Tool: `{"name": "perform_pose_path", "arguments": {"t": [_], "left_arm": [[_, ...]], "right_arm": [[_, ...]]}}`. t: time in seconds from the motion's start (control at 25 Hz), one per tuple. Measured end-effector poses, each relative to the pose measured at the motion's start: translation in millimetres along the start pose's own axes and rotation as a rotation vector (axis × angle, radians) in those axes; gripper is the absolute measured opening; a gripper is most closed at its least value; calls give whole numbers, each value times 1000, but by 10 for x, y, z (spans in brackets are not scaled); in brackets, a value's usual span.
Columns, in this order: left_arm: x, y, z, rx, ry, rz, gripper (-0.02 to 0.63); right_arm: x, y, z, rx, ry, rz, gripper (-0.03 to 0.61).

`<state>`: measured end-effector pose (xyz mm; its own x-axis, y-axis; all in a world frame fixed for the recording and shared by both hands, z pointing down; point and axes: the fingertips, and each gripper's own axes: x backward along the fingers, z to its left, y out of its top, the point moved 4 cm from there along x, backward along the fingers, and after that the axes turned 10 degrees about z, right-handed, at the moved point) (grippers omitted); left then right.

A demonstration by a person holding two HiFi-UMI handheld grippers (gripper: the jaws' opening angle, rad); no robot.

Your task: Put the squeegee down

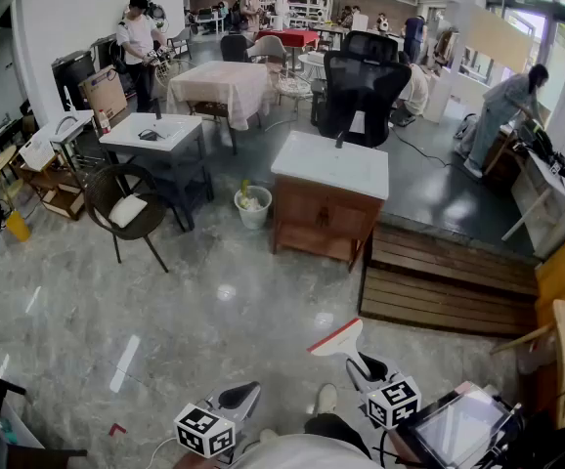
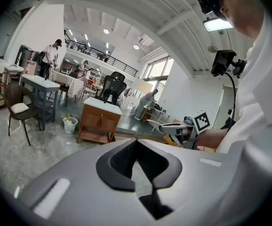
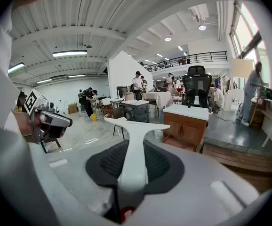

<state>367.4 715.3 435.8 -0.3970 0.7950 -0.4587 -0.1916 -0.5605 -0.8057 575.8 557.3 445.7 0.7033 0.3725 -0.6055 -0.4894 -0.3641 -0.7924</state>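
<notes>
The squeegee [image 1: 335, 339] is white with a red-edged blade and hangs above the grey floor at the bottom of the head view. My right gripper [image 1: 356, 360] is shut on its handle. In the right gripper view the white handle [image 3: 135, 145] runs out between the dark pads to the T-shaped blade. My left gripper [image 1: 248, 391] is lower left of it, shut with nothing between its fingers. In the left gripper view its jaws [image 2: 137, 147] meet in a narrow V, and the right gripper [image 2: 192, 126] with the squeegee [image 2: 157, 125] shows at the right.
A wooden cabinet with a white top [image 1: 331, 198] stands ahead, with a white bucket [image 1: 253, 206] to its left. A wicker chair [image 1: 126, 208] and a white table [image 1: 155, 135] are further left. A slatted wooden platform [image 1: 449, 281] lies at the right, a screen [image 1: 458, 428] at bottom right.
</notes>
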Motion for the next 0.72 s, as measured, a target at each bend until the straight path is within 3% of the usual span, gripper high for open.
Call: {"name": "perform_pose_path", "arguments": {"t": [0.36, 0.72], "left_arm": [[-195, 73, 381, 21, 30, -4, 8], [-1141, 1001, 1020, 0, 72, 36, 7]], "right_arm": [[-380, 190, -217, -6, -4, 15, 97], [-1483, 965, -1149, 5, 52, -32, 97]]}}
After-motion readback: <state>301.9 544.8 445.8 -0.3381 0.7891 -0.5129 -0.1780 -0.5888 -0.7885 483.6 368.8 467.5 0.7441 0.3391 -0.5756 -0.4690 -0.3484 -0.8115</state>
